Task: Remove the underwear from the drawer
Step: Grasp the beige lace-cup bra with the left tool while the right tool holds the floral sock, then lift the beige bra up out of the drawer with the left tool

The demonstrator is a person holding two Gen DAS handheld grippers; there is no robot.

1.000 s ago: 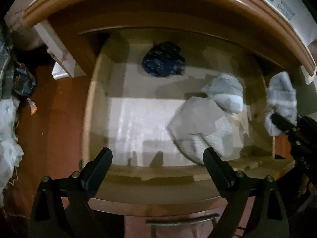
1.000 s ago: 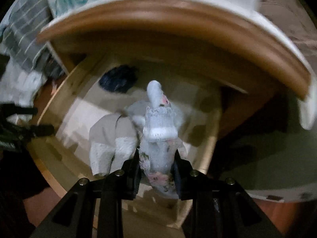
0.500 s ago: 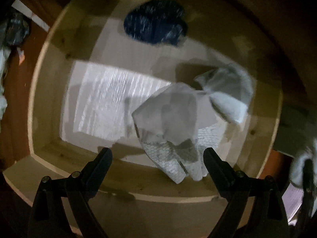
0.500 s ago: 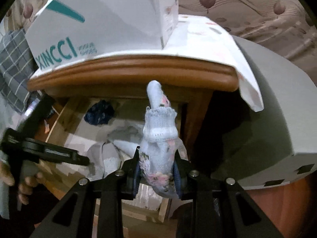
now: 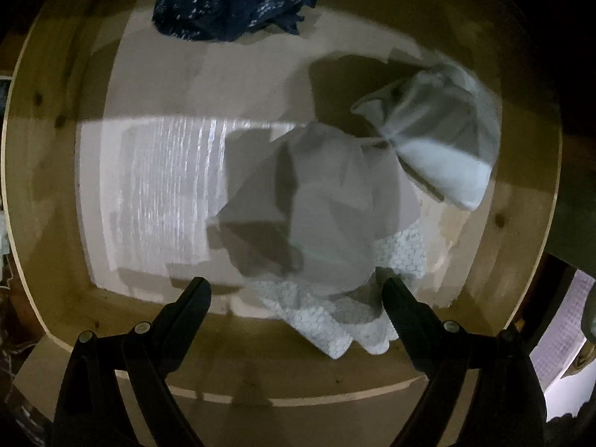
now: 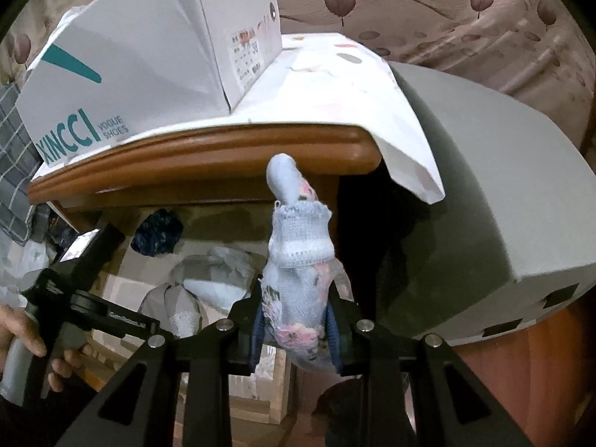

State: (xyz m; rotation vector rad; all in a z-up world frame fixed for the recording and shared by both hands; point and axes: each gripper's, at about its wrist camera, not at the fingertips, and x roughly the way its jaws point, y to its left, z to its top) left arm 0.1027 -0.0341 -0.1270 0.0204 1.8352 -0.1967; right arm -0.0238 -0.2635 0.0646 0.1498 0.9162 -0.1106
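Pale pine drawer [image 5: 48, 201], holding a crumpled navy dotted garment [image 5: 231, 3] at the back and grey underwear [image 5: 316, 216] with a lace hem beneath the wide-apart left gripper [image 5: 296, 298]. Clamped upright in the right gripper [image 6: 296, 329]: a floral knit piece [image 6: 298, 279], before a white shoebox [image 6: 141, 63] on the wooden top [image 6: 208, 152].

In the left wrist view the dark blue garment [image 5: 231, 7] at the far edge of the drawer [image 5: 48, 171] is cut off by the picture's top edge. The grey underwear [image 5: 316, 208] covers most of the white lace piece [image 5: 335, 331] beneath it. In the right wrist view the floral sock [image 6: 298, 290] hides the near right corner of the drawer, and the left gripper [image 6: 93, 298] blocks its left side. The hand [image 6: 22, 335] is cut by the left edge. The shoe box's [image 6: 123, 70] small label print is unreadable.
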